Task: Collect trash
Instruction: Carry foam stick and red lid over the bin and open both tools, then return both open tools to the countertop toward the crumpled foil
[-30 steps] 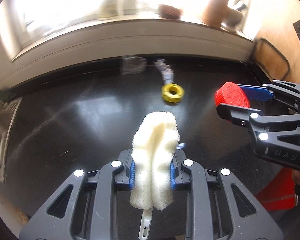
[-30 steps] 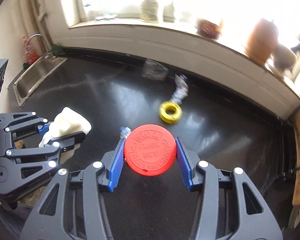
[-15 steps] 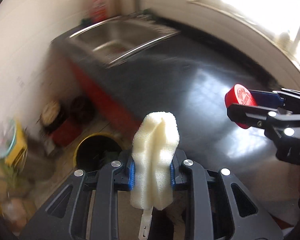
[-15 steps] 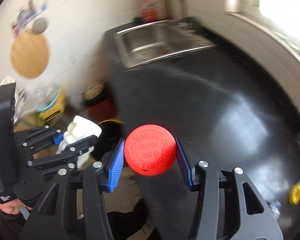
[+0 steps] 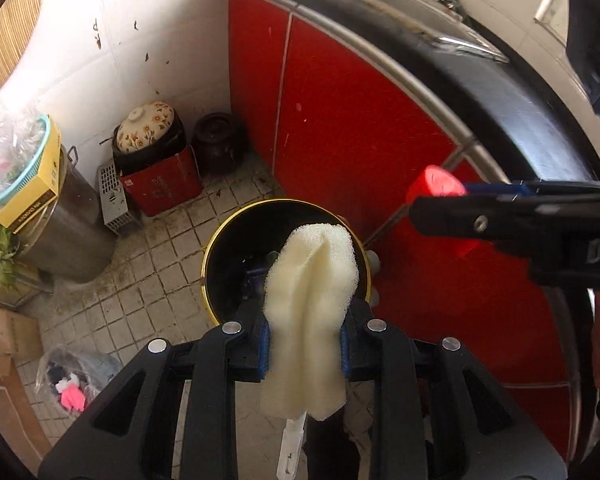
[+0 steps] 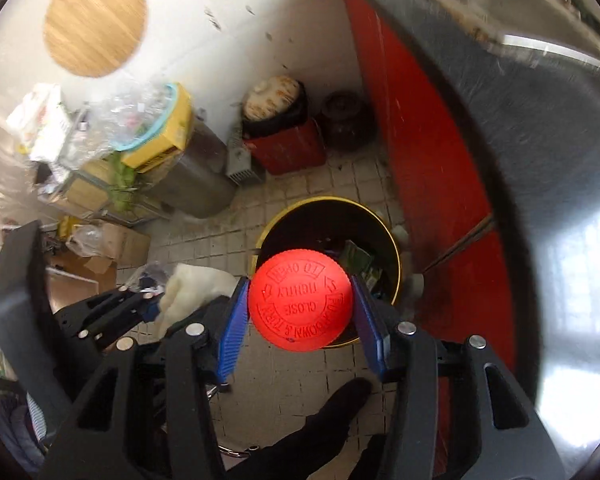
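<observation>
The red cap (image 6: 300, 299), embossed "CLOSE TIGHTLY", sits clamped in the right gripper (image 6: 300, 312) over a yellow-rimmed bin (image 6: 396, 248) on tiled floor (image 6: 308, 376), red cabinets (image 6: 428, 168) at 3 o'clock, while the left gripper (image 5: 304, 344) squeezes a pale sponge (image 5: 310, 308) above the bin.

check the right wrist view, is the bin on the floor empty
No, the yellow-rimmed bin already holds trash, including a green packet, behind the red cap.
</observation>
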A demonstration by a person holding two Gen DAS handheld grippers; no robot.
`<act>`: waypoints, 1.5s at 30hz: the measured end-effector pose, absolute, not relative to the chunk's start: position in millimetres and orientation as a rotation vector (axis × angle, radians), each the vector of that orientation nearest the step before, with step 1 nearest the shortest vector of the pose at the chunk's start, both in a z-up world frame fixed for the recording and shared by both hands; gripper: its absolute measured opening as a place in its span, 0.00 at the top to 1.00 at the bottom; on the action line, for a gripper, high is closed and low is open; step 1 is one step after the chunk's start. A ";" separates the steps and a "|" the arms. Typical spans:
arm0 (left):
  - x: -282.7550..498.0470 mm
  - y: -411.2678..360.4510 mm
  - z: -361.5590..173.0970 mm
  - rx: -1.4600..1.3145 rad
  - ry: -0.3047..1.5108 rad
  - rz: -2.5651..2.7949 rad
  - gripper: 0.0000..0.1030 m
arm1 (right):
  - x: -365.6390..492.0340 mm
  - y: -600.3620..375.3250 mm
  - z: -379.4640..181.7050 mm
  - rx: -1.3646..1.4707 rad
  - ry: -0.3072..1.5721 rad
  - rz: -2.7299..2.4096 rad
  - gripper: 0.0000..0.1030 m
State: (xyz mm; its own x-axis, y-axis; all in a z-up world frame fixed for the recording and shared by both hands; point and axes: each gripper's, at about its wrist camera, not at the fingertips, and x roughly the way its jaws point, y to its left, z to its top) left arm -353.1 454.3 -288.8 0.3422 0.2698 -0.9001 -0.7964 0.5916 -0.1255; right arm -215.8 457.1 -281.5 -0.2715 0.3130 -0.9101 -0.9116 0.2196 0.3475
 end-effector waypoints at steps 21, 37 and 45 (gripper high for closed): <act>-330.9 440.2 -260.0 -0.478 1.020 0.758 0.12 | -166.0 405.5 -199.9 -0.600 1.174 1.340 0.19; -98.2 188.6 -100.8 -0.052 0.862 -0.003 0.08 | -6.2 18.2 -59.9 -0.280 0.968 0.513 0.13; -47.6 46.6 -91.4 0.136 0.857 -0.323 0.08 | -0.5 -138.0 -50.9 -0.101 0.942 0.252 0.13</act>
State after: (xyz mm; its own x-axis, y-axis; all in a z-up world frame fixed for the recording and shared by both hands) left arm -47.6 46.6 -91.4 0.6094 -0.2247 -0.7603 0.3329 0.9429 -0.0118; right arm -0.5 -138.0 -50.9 0.5618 0.1698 -0.8097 -0.2578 0.9659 0.0237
